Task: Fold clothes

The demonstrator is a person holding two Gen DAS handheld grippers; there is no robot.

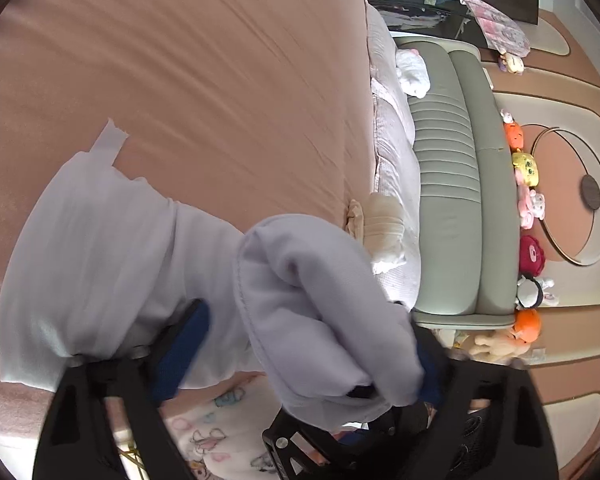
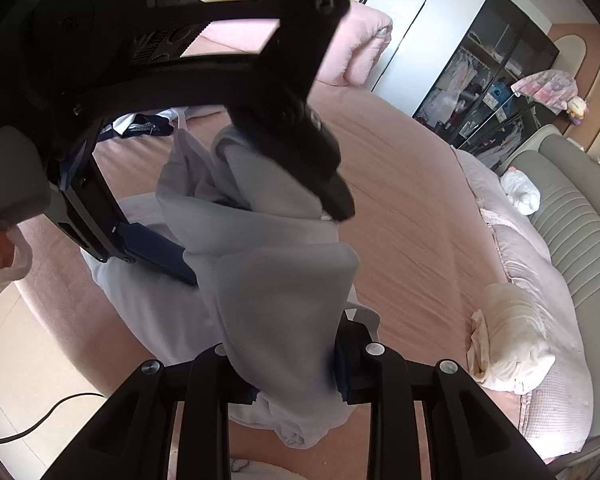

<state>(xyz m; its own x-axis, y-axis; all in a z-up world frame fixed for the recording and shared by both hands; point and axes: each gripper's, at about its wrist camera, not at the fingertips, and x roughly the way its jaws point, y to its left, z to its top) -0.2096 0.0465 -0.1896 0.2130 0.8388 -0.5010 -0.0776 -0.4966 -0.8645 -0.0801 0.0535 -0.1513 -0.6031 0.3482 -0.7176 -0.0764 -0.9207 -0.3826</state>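
The pale lilac garment (image 2: 260, 288) hangs bunched above the pink bed (image 2: 420, 208). The right gripper (image 2: 296, 372) has its narrow-set fingers pinched on a thick fold. The left gripper (image 2: 260, 240) stands wider, a bundle of the cloth between its fingers (contact with the pads unclear)

left tool (image 2: 260, 236): black frame | blue pads | right tool (image 2: 296, 376): silver screws
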